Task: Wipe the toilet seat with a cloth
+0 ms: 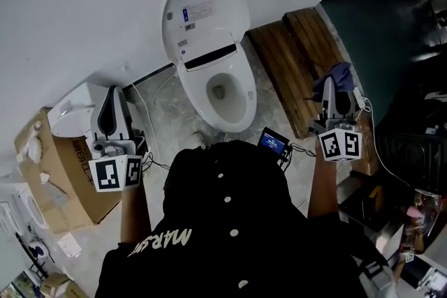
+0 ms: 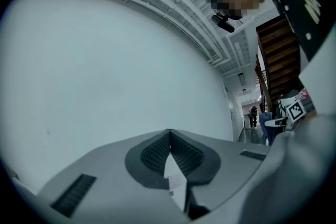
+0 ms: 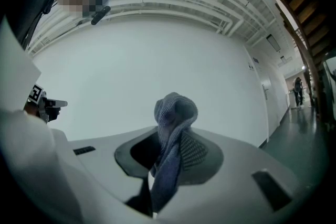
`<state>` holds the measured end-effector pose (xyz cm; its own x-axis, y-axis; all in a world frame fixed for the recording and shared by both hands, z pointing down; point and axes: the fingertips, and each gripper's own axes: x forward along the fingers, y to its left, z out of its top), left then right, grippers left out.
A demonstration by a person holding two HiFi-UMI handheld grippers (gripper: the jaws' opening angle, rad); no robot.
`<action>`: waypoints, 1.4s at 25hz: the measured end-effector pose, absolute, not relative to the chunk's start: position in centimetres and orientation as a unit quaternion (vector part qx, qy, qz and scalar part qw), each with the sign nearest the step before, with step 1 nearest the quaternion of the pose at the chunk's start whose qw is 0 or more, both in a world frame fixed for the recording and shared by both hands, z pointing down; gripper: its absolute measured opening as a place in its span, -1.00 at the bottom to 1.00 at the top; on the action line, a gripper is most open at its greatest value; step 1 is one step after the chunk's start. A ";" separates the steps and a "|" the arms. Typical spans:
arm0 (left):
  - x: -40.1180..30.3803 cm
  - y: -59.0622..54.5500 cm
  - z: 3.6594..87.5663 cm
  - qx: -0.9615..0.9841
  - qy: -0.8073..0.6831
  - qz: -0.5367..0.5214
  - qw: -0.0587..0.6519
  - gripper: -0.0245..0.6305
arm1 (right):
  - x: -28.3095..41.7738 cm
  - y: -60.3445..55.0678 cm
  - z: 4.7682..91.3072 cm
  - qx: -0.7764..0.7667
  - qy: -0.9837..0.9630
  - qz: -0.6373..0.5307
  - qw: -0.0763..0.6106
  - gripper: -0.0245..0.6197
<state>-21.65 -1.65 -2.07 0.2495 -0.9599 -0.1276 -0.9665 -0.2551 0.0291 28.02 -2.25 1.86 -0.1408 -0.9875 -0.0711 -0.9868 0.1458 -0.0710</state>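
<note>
A white toilet [image 1: 223, 91] stands on the floor ahead, its lid [image 1: 202, 14] raised against the wall and the bowl showing. Both grippers are held upright at chest height, away from the toilet. My right gripper [image 1: 334, 84] at the right is shut on a grey-blue cloth [image 1: 339, 75], which bunches above the jaws and hangs down between them [image 3: 173, 149]. My left gripper [image 1: 112, 107] at the left has its jaws closed together with nothing in them [image 2: 169, 149]. Both gripper views look up at a pale wall and ceiling.
A cardboard box [image 1: 59, 174] and a white appliance [image 1: 73, 112] sit at the left. Wooden planks [image 1: 290, 59] lie right of the toilet. A small device with a blue screen [image 1: 274, 143] and cables rest on the floor by the toilet's base. Cluttered shelving [image 1: 412, 206] fills the right.
</note>
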 end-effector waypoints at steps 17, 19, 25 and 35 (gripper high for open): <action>-21.4 2.4 -0.2 -0.785 0.619 0.026 0.016 -0.90 | 28.4 0.7 3.4 -0.650 0.758 -0.021 0.051 -0.65; -21.4 2.7 -0.2 -0.782 0.623 0.028 0.014 -0.90 | 28.4 0.9 3.4 -0.651 0.757 -0.027 0.054 -0.65; -21.3 3.1 -1.1 -0.772 0.634 0.044 0.014 -0.90 | 27.0 0.8 3.7 -0.638 0.766 -0.041 0.065 -0.65; -21.7 3.7 -1.3 -0.763 0.644 0.057 0.010 -0.90 | 25.8 1.1 4.1 -0.635 0.769 -0.035 0.055 -0.65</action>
